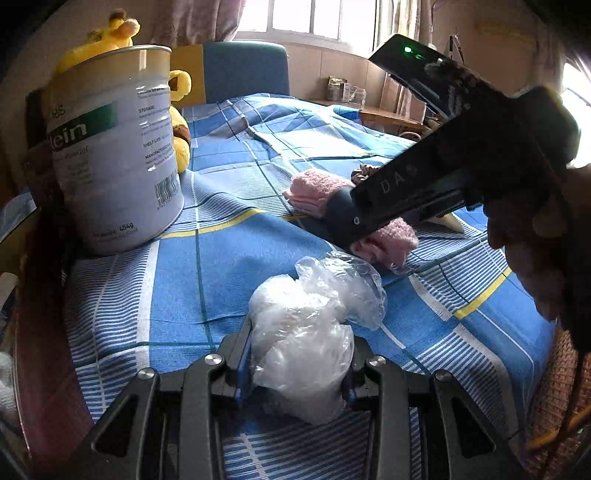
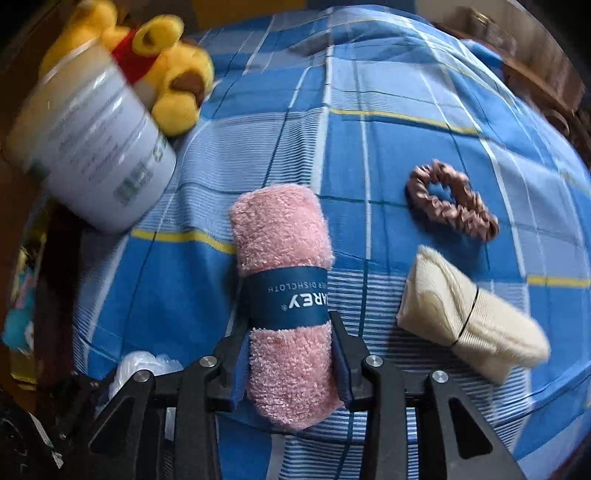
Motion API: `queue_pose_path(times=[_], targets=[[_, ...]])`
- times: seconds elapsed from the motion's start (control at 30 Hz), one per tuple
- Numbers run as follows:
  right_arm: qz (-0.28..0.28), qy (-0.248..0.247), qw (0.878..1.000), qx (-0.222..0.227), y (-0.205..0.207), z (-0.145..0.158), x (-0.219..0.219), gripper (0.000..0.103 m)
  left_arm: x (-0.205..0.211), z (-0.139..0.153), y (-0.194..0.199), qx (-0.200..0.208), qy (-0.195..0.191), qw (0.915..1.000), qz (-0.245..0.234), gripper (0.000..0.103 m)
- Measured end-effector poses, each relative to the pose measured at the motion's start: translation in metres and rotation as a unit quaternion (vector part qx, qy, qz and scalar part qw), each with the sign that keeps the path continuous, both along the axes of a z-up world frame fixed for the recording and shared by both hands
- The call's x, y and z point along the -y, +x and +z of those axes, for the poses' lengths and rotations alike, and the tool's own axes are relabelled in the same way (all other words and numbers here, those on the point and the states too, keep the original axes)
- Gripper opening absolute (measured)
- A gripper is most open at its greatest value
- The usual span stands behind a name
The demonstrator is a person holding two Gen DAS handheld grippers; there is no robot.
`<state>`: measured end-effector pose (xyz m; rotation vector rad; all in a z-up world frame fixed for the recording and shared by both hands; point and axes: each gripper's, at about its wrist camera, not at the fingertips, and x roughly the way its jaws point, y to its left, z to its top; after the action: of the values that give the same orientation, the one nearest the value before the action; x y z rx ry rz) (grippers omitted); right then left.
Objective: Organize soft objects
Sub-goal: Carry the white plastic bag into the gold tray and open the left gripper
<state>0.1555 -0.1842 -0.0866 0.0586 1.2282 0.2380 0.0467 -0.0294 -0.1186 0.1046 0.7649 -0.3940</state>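
A crumpled clear plastic bag (image 1: 306, 343), glossy and creased, sits clenched between the black fingers of the left gripper (image 1: 295, 373), just above the blue checked bedsheet (image 1: 184, 295). In the right wrist view, a rolled pink fluffy dishcloth (image 2: 284, 295) with a dark blue paper band round its middle is gripped by the right gripper (image 2: 291, 365), whose jaws press its lower end from both sides; the roll lies lengthwise on the sheet.

Beyond the bag, the left view shows the right gripper's black body slanting down over the pink roll, and a tall white cylindrical tin (image 1: 114, 147) with green lettering standing upright at the left. Behind the tin leans a yellow plush bear (image 1: 181, 122).

Only the right view shows a dusty-pink ruffled satin scrunchie (image 2: 450, 201) and, nearer, a cream ribbed cloth roll (image 2: 472, 317) bound by a thin black elastic, both to the right of the dishcloth and apart from it. The left view alone shows a sunlit window (image 1: 306, 18).
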Motion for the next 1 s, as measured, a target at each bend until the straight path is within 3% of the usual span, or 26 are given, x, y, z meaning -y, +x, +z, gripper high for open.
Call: queue_pose_path(times=[0.23, 0.5, 1.0], targets=[[0.031, -0.044, 0.998, 0.024, -0.007, -0.001, -0.012, 0.039, 0.006, 0.000, -0.001, 0.001, 0.011, 0.9999, 0.002, 0.038], [0.037, -0.038, 0.998, 0.026, -0.008, 0.000, -0.011, 0.040, 0.002, 0.012, 0.002, -0.031, 0.011, 0.9993, 0.018, 0.036], [0.056, -0.058, 0.996, 0.046, -0.009, -0.006, -0.027, 0.040, -0.044, 0.077, -0.022, 0.001, -0.013, 0.9970, 0.076, 0.036]])
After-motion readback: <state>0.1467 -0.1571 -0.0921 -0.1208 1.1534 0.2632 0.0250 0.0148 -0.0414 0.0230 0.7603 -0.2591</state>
